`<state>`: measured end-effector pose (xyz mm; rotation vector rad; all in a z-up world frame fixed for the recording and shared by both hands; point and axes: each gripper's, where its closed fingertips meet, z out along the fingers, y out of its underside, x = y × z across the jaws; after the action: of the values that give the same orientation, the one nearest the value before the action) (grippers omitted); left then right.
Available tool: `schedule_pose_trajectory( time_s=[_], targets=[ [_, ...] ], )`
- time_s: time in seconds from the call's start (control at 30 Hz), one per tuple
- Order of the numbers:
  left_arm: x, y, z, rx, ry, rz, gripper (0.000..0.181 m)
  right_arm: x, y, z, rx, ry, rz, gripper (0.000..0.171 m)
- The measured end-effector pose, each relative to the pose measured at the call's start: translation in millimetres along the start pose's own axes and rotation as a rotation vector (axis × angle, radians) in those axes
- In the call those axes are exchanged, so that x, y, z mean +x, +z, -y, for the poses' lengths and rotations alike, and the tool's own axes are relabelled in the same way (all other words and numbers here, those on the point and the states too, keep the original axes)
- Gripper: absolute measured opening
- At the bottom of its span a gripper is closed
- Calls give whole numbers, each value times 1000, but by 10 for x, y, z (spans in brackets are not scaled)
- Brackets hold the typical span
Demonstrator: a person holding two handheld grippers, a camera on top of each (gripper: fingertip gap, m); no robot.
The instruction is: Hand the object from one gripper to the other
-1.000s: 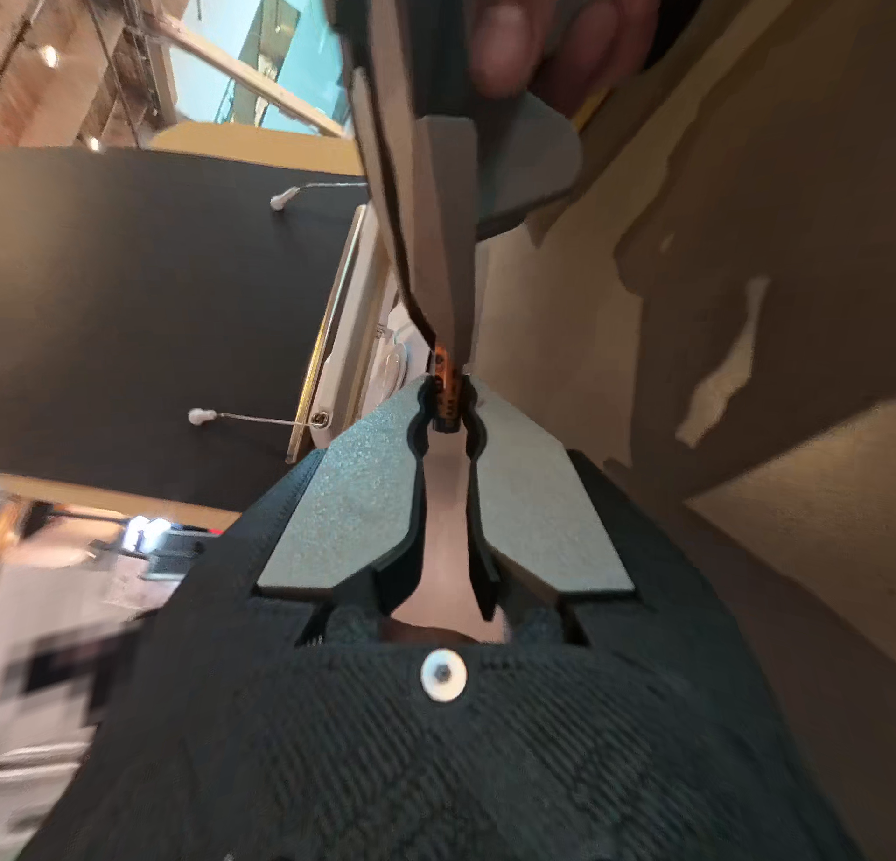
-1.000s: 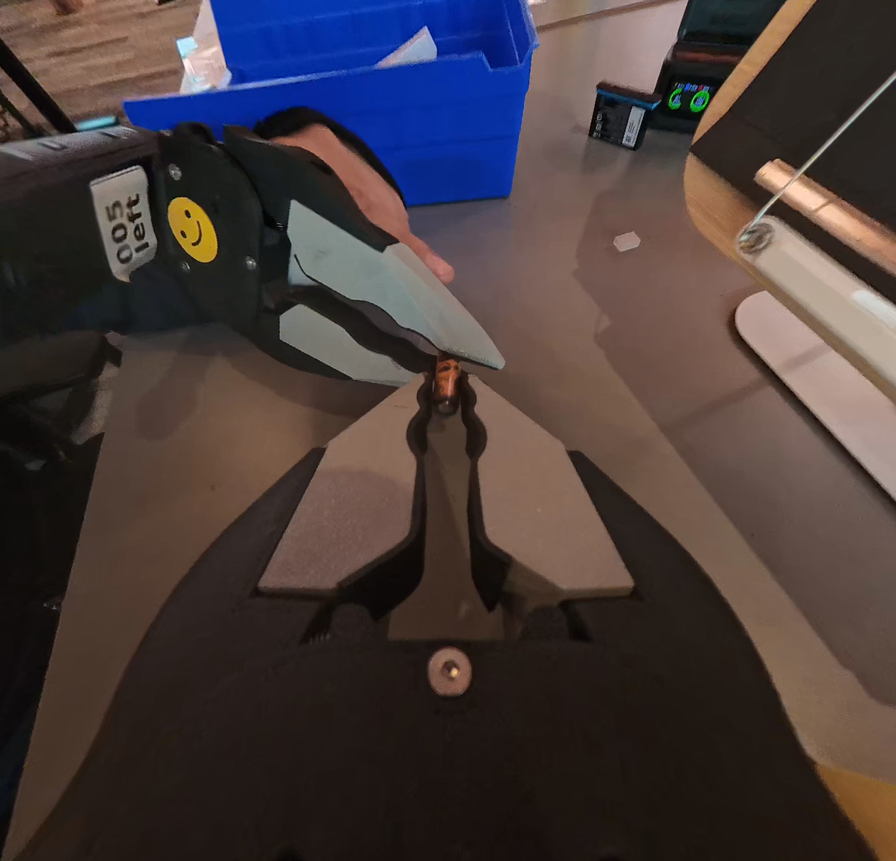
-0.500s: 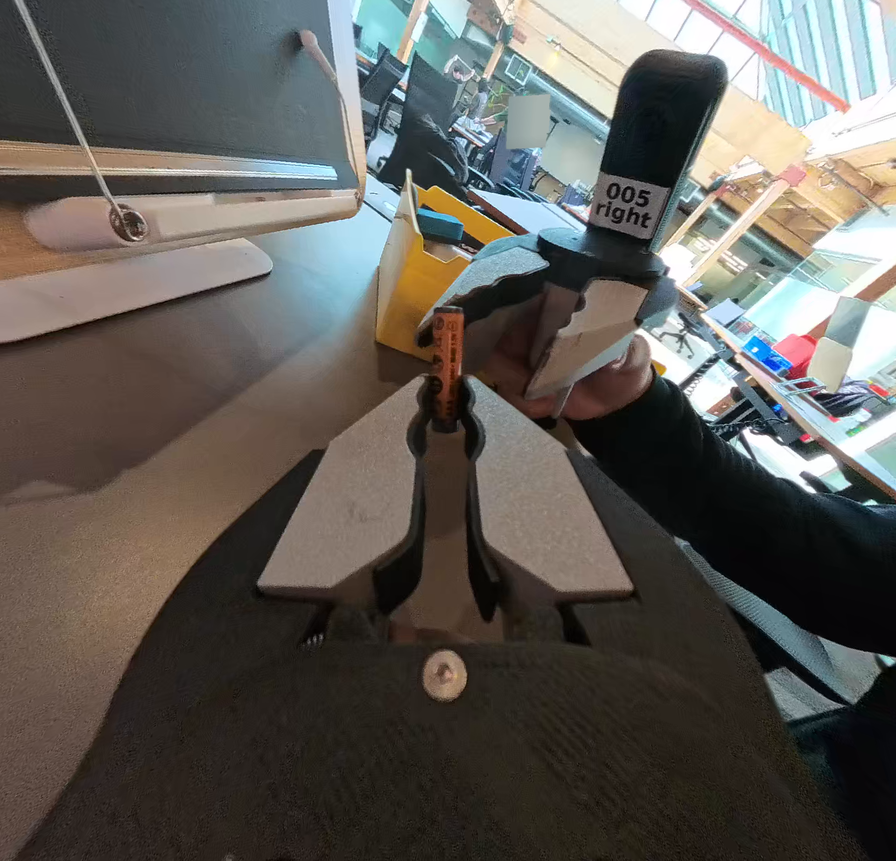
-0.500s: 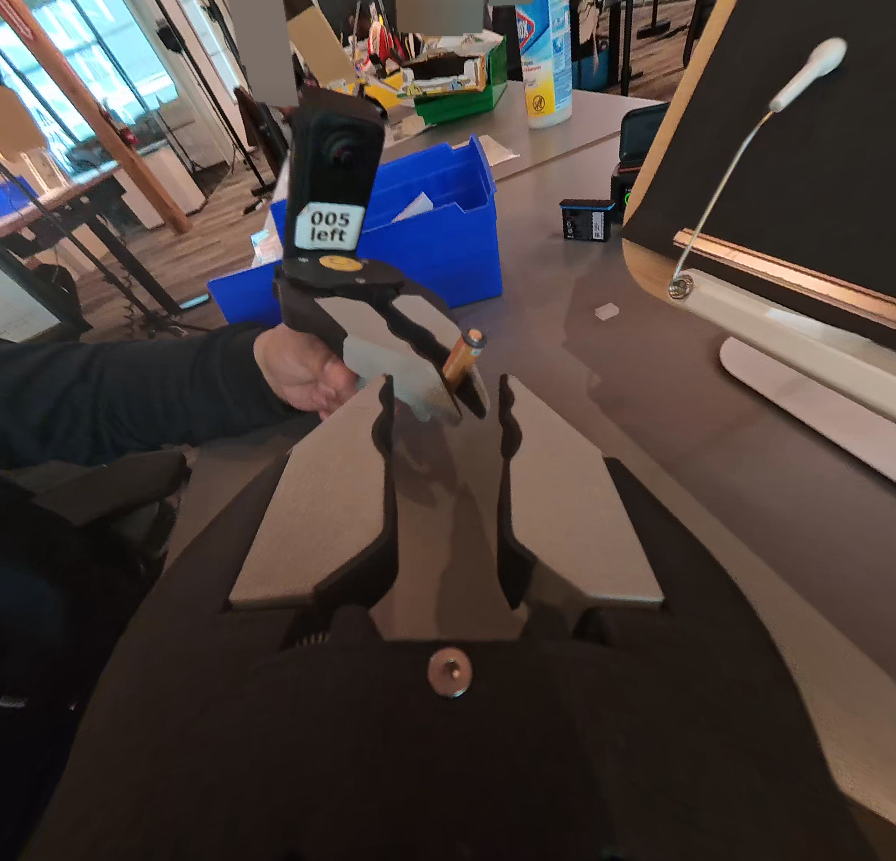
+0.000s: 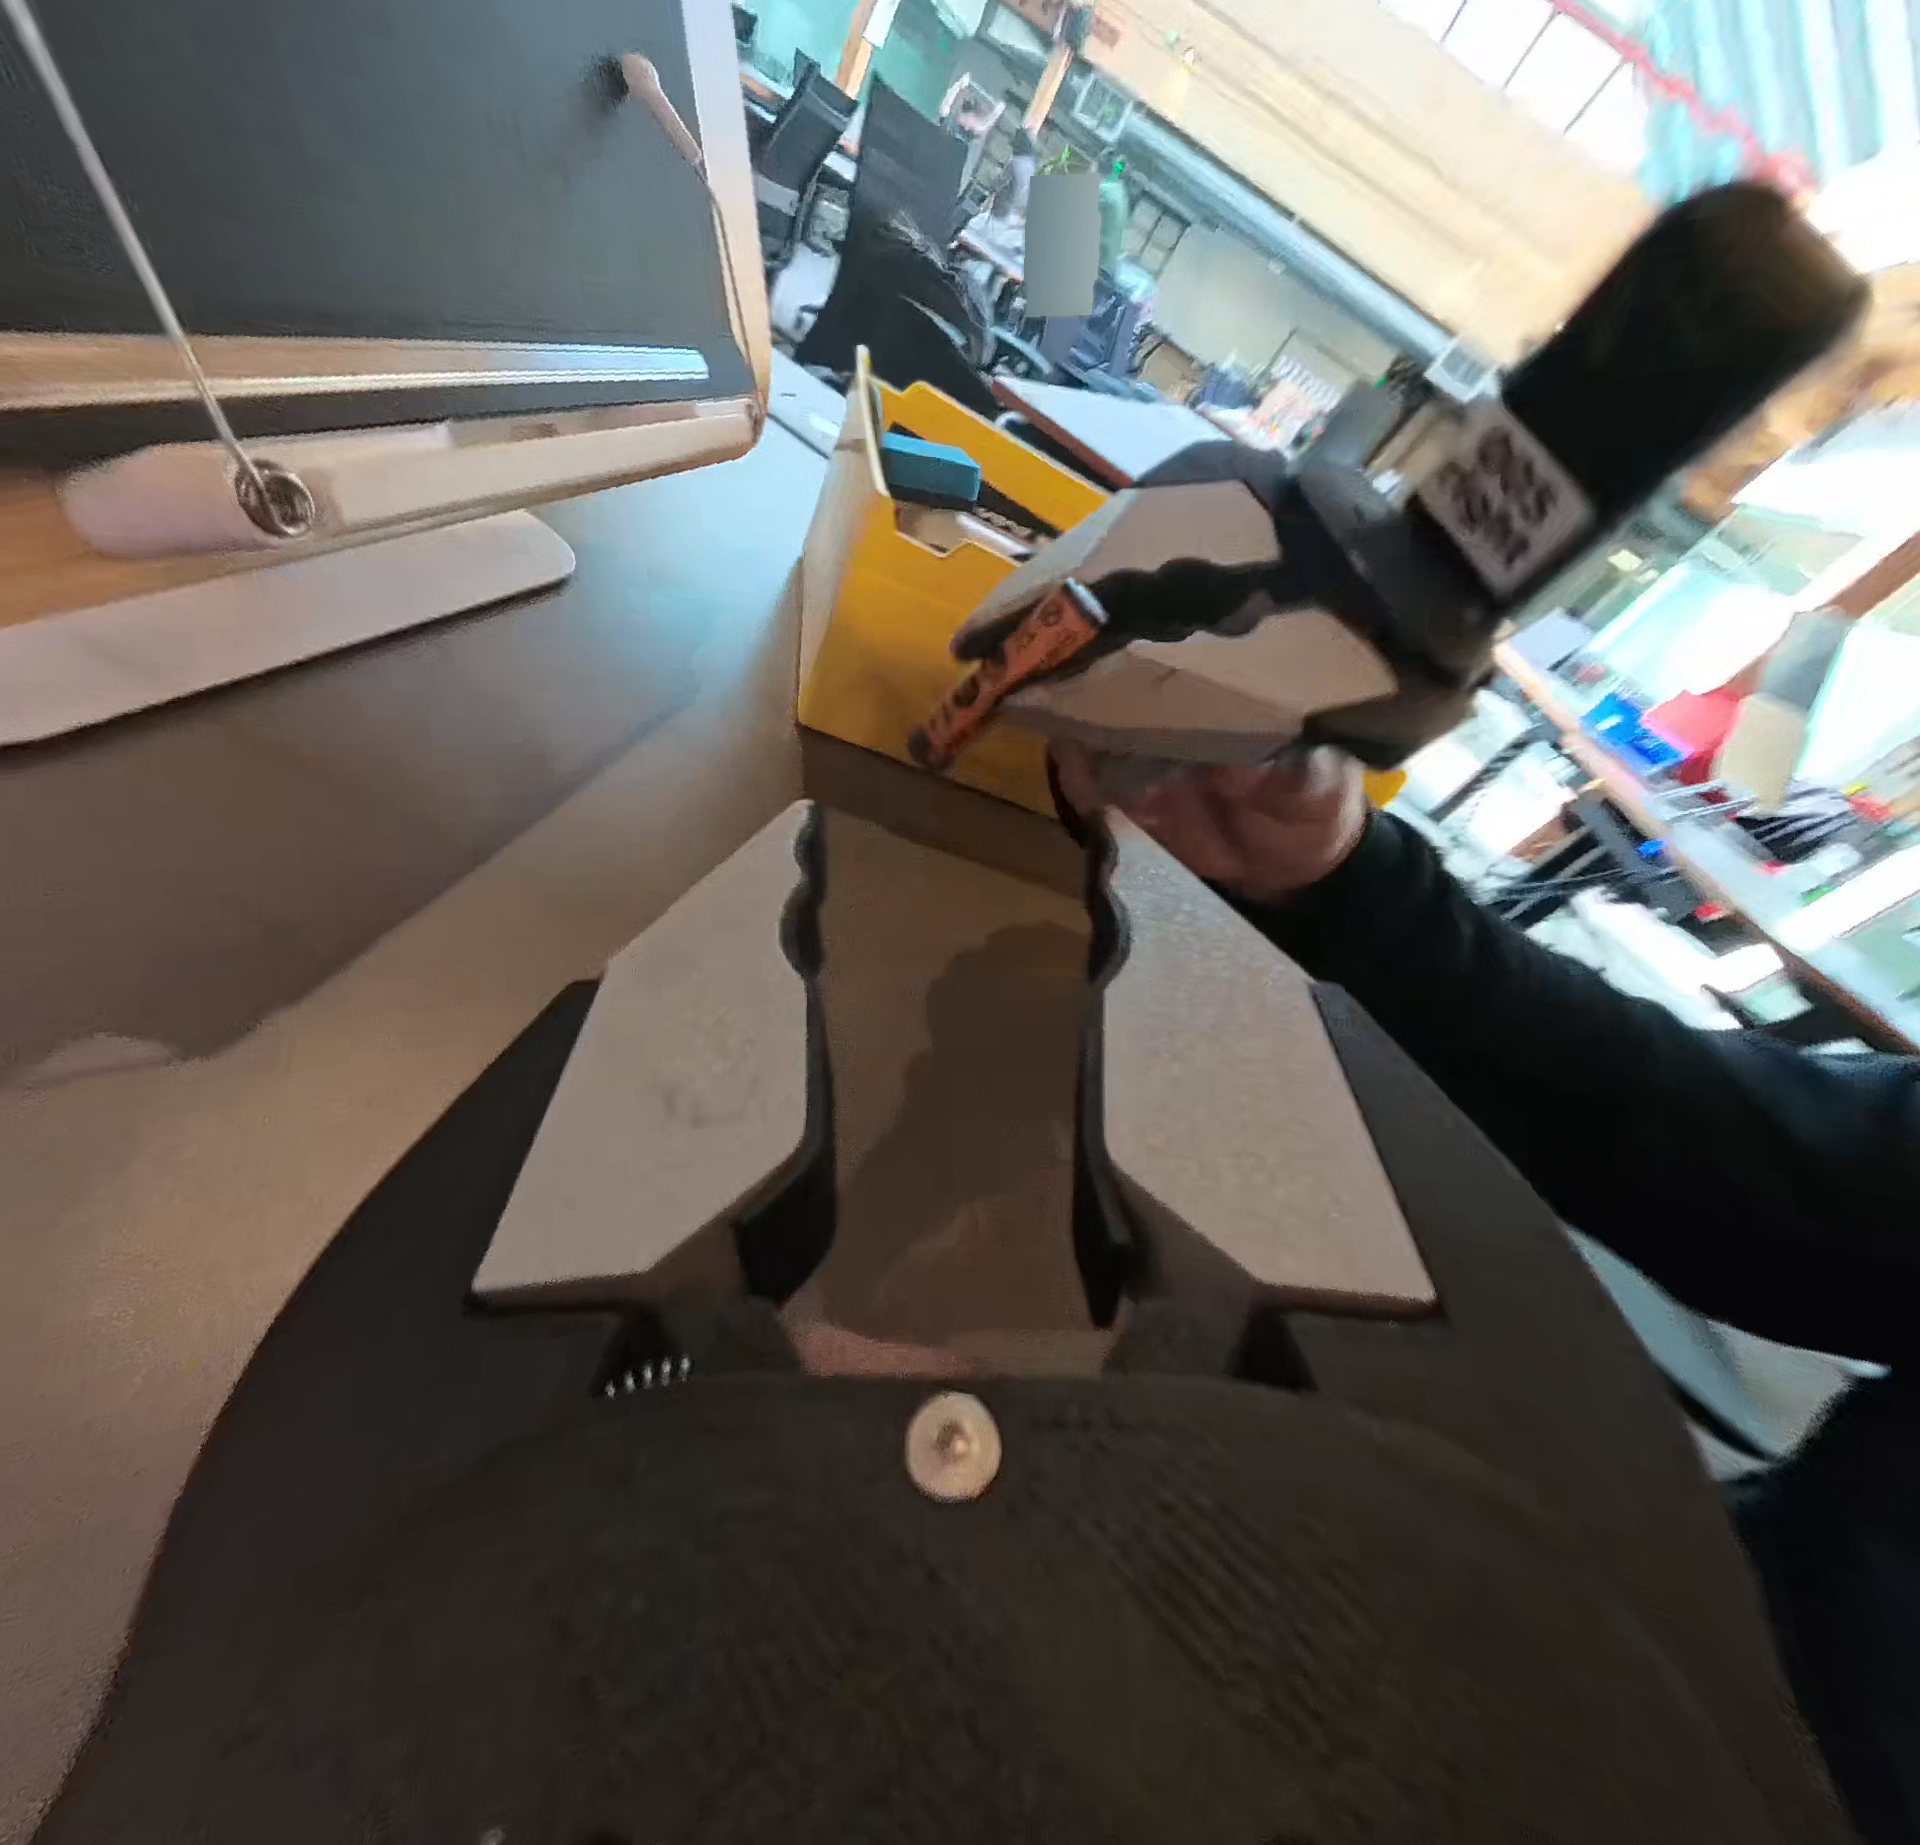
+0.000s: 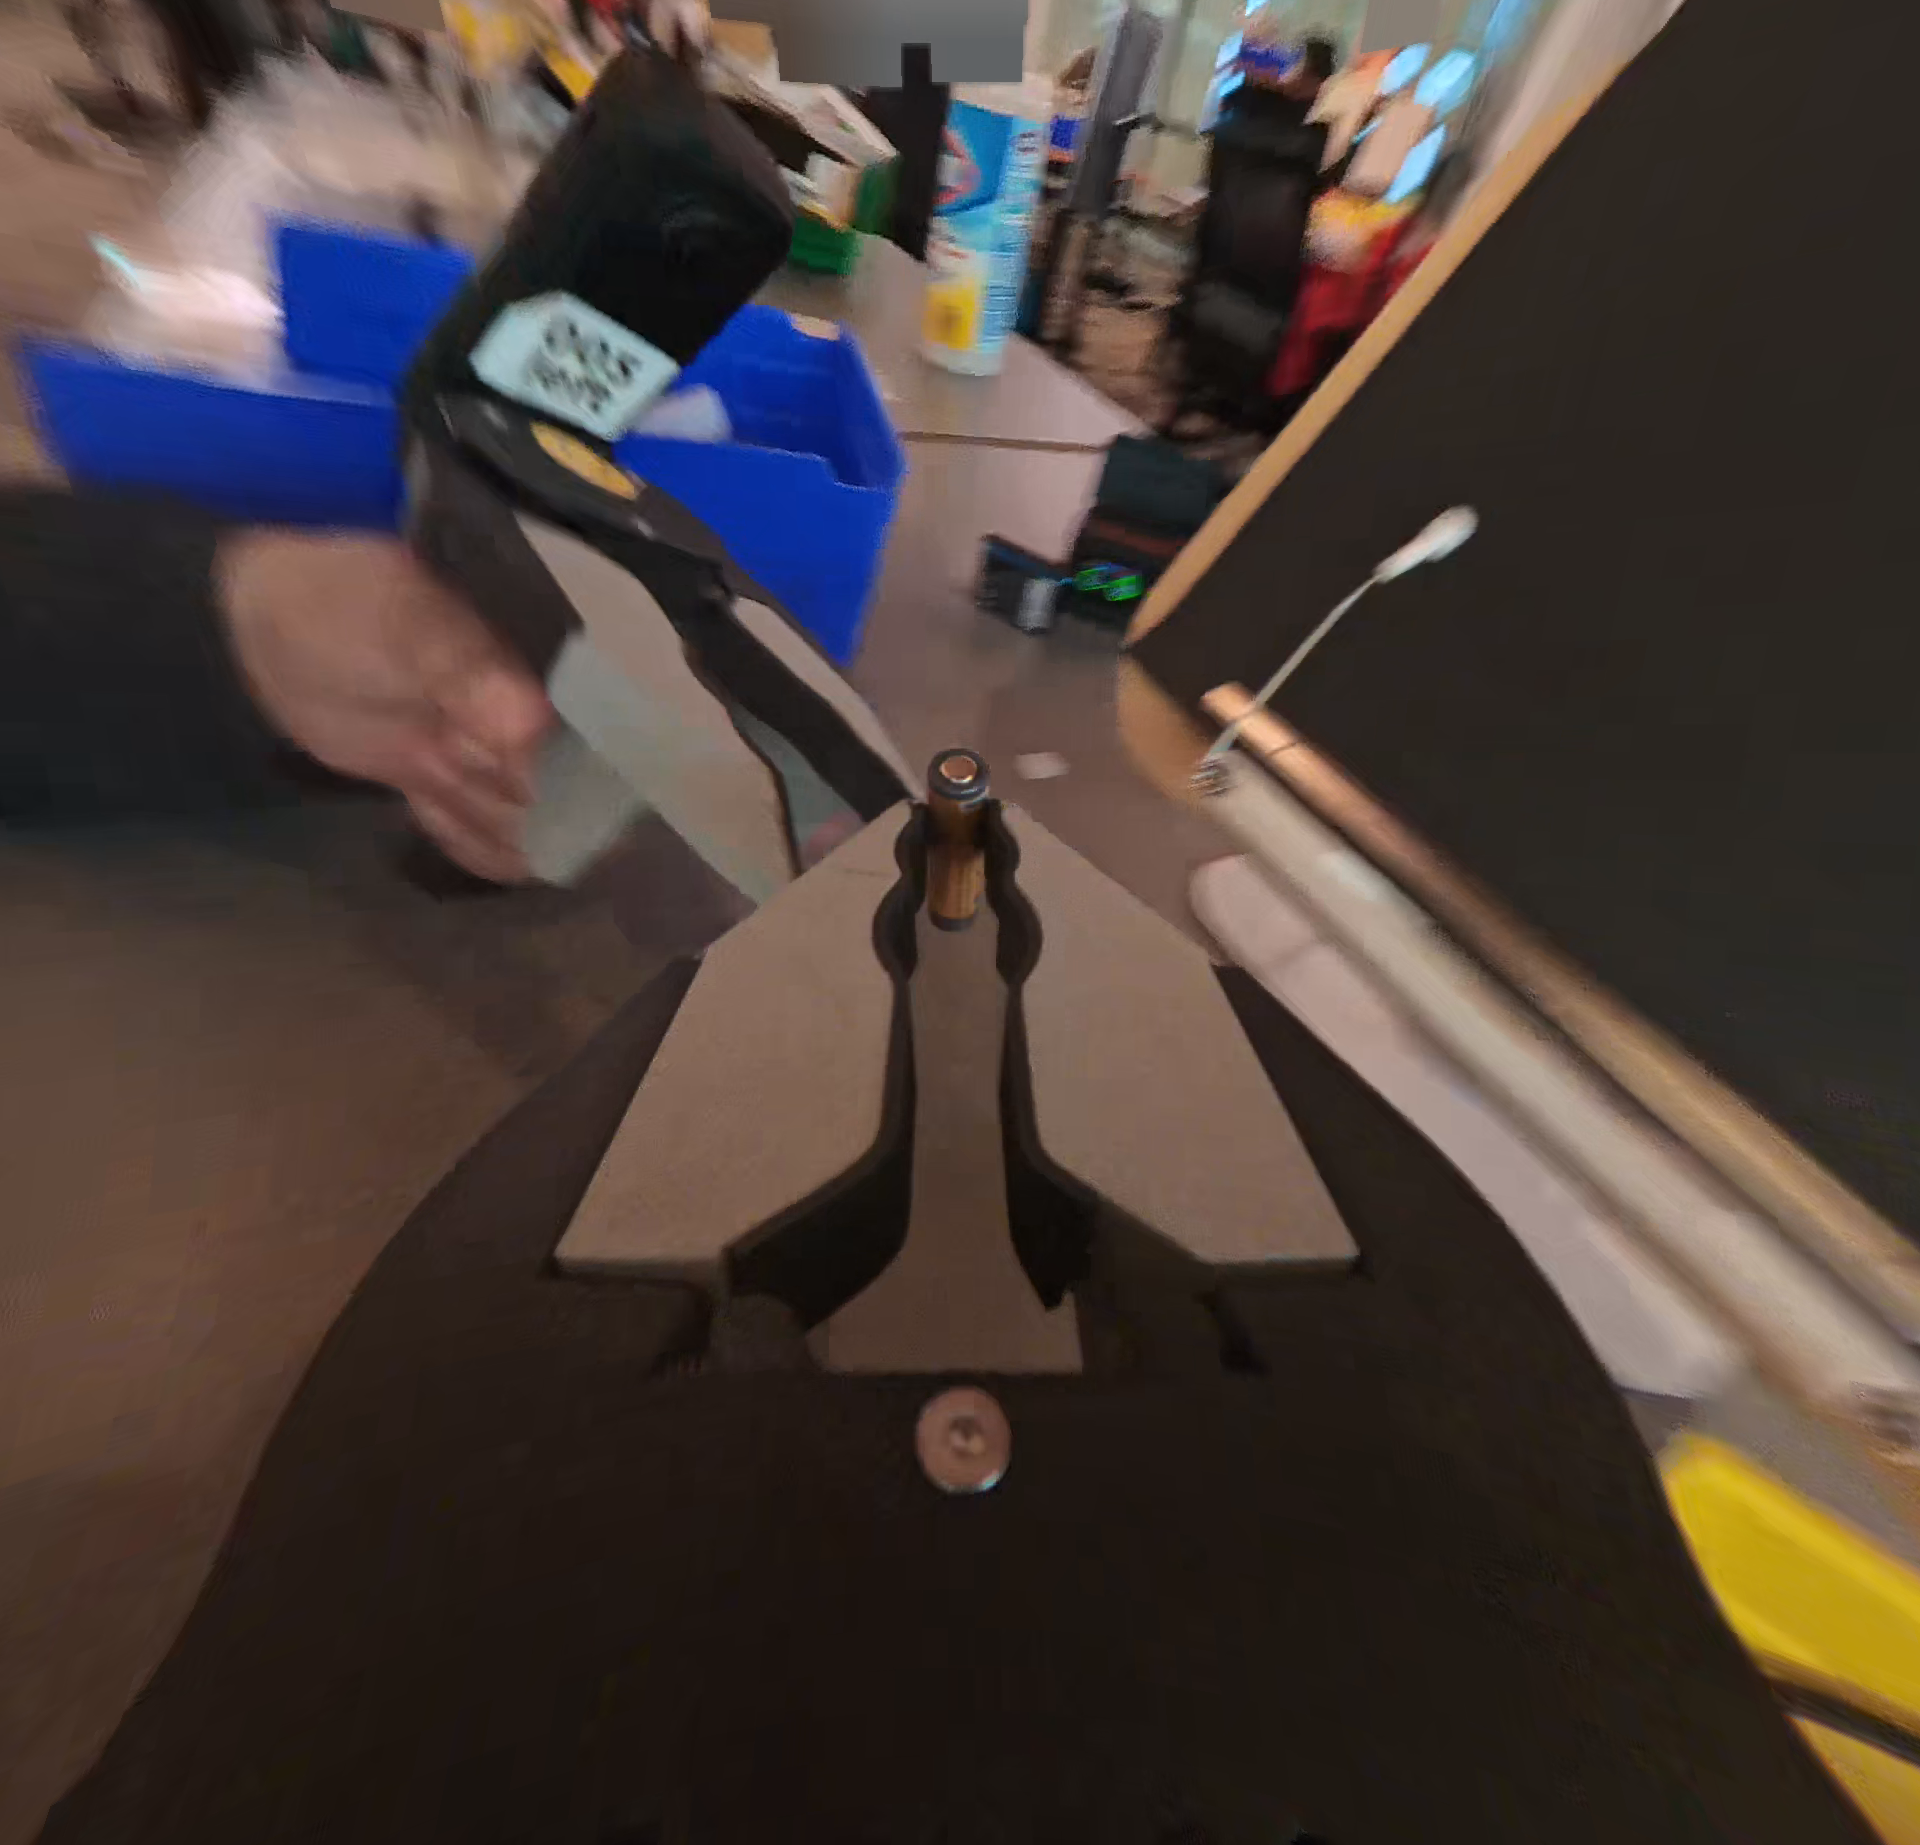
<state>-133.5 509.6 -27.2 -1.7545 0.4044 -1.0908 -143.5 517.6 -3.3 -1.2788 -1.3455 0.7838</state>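
Note:
A small orange and black battery (image 5: 1000, 675) is clamped between the tips of my right gripper (image 5: 1013, 668), which hangs at the upper right of the left wrist view. In the right wrist view the battery (image 6: 956, 839) stands on end between the shut tips of the right gripper (image 6: 957, 827). My left gripper (image 5: 951, 839) is open and empty, its fingers apart above the grey table (image 5: 312, 860), just below and left of the battery. It also shows in the right wrist view (image 6: 831, 756), to the left of the battery, held by a hand.
A black board on a white stand (image 5: 312, 237) is at the left; it also shows in the right wrist view (image 6: 1662, 548). A yellow bin (image 5: 894, 611) stands behind the right gripper. A blue bin (image 6: 769, 507), a white bottle (image 6: 982, 247) and a small black device (image 6: 1029, 585) sit farther off.
Half a second ago my left gripper held the battery and the right was open. Now the right is shut on it, and the left has opened and drawn back.

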Motion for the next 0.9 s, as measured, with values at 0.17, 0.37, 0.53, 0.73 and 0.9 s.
schedule_pose_trajectory(
  time_s=[0.17, 0.37, 0.53, 0.73, 0.9],
  targets=[
    [170, -91, 94, 32, -179, -193, 49, 6, -65, 9, -59, -595, -253, 6],
    [196, -26, -45, -36, -78, -167, 63, -256, -5, 38, -45, -778, -230, 6],
    [361, -40, -26, -28, -60, -243, 67, -417, -34, 137, 26, -747, -161, 6],
    [479, -69, -27, -25, -63, -315, 49, -510, -38, 126, 44, -734, -101, 6],
    [465, -72, -27, -30, 10, -283, 46, -505, -32, 128, 43, -703, -99, 7]
  ],
)
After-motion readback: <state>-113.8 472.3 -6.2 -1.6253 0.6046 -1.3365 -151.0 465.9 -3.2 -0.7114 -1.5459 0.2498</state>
